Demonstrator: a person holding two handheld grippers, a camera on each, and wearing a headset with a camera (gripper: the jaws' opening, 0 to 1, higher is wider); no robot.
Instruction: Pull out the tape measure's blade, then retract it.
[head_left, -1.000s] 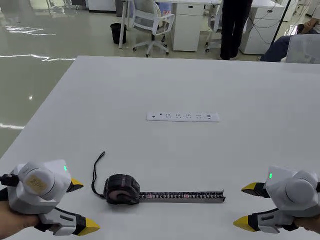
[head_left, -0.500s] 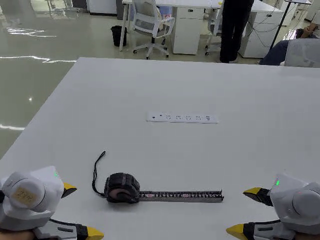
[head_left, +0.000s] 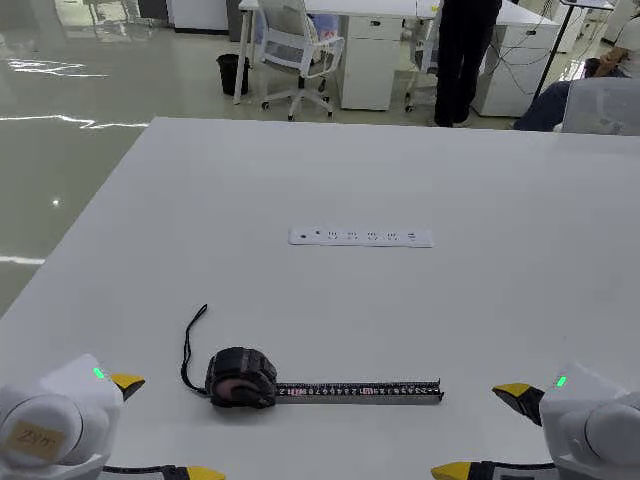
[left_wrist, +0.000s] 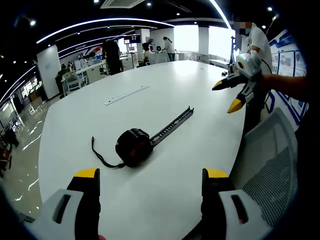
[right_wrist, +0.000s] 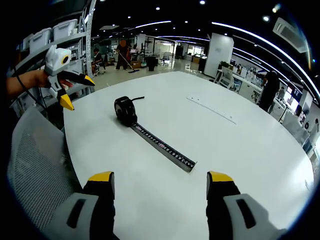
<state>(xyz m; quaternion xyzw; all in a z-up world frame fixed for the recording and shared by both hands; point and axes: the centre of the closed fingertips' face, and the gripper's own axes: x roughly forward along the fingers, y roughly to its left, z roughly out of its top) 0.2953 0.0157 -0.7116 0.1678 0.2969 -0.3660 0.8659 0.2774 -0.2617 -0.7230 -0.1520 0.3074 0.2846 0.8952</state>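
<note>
Head view: looking down on the white table (head_left: 400, 160) and showing the tape measure (head_left: 242, 377) lying near the front edge, between the two grippers and touching neither, with its blade (head_left: 360, 391) drawn out flat along the tabletop to the right of the dark case and its wrist strap (head_left: 190, 345) curling away to the left; also taking in a white power strip (head_left: 361, 237) farther back, well apart from the tape measure, and, beyond the table's far edge, an office chair (head_left: 295, 45) and the legs of a standing person (head_left: 462, 55). Left gripper view: looking along the left gripper (left_wrist: 151, 173), with jaws spread wide and clasping nothing, toward the strap side of the case, and catching the right gripper (left_wrist: 225, 97) hovering past the blade's tip, likewise released and empty; adding a grey mesh chair back (left_wrist: 270, 170) at the table's near edge. Right gripper view: looking from the opposite end, meeting the blade's hooked tip first and the case behind it, with the left gripper beyond, and giving the far side of the room with shelving (right_wrist: 52, 30) and distant people. At the bottom edge of the head view, cropping both grippers to yellow jaw tips and white housings; rendering the blade's markings too small to read in all three views, and the label on the left gripper's housing too blurred to make out.
</note>
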